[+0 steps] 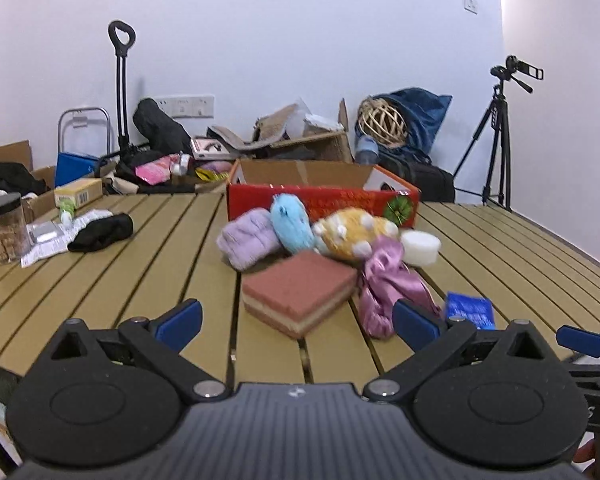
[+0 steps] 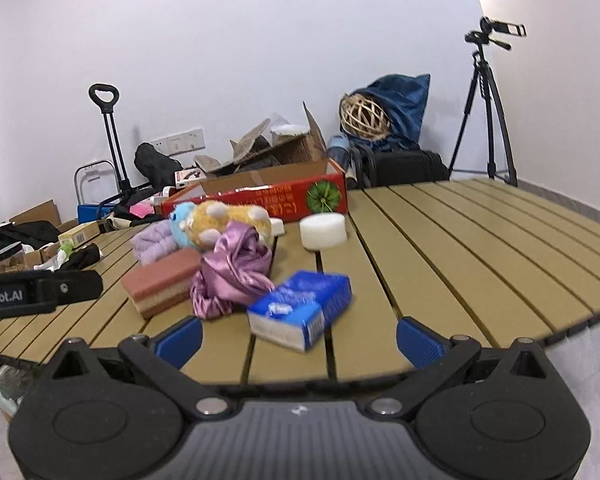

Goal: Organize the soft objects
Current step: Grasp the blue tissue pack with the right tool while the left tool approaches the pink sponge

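Currently both grippers hang at the near table edge, empty. My left gripper (image 1: pixel 296 320) has its jaws spread wide, lined up on the pink sponge block (image 1: pixel 300 292) just ahead; my right gripper (image 2: pixel 300 338) is equally wide, facing the blue tissue pack (image 2: pixel 300 308). Behind these lies the purple satin cloth (image 1: pixel 384 284), touching the sponge. Further back: lilac towel (image 1: pixel 248 238), blue plush (image 1: pixel 290 222), yellow plush (image 1: pixel 352 234), white foam round (image 1: pixel 420 246), heaped against the red box (image 1: pixel 324 202). Judgement: opening step, nothing yet boxed. Next move: advance, close on the sponge, carry over the box wall.
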A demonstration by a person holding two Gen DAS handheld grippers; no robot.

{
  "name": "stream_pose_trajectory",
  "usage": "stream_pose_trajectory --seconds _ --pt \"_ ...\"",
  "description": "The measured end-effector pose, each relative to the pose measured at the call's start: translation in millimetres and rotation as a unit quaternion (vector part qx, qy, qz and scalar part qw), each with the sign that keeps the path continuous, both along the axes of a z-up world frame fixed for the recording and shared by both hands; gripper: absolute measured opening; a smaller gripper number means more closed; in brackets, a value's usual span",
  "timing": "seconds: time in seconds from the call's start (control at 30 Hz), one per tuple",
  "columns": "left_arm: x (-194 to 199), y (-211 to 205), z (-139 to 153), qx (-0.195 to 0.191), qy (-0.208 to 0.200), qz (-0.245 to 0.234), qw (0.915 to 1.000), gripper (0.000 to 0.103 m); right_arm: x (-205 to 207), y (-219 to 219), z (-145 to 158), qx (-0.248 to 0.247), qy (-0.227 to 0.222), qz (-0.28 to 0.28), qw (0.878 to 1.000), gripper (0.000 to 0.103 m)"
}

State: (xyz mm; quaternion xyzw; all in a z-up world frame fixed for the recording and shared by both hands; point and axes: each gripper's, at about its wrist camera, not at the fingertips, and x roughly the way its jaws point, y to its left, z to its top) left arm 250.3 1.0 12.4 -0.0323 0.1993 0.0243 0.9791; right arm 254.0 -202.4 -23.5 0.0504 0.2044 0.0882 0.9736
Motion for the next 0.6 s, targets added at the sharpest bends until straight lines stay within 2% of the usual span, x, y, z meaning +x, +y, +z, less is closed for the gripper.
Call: stream_pose_trajectory --seconds 0.23,0.43,0.6 --pt "27 8 5 0.001 -0.019 0.009 0.9998 0.103 33 15 -2 -0.046 -0.019 0.005 0.999 0.103" --pt "48 15 2 0.009 -0.016 0.018 0.9997 0.103 54 29 -19 -0.073 -0.004 0.010 0.997 0.103" --pt "60 20 0 -0.003 -0.004 0.014 0.9999 0.103 63 34 -26 -0.078 0.007 -0.003 0.997 0.103"
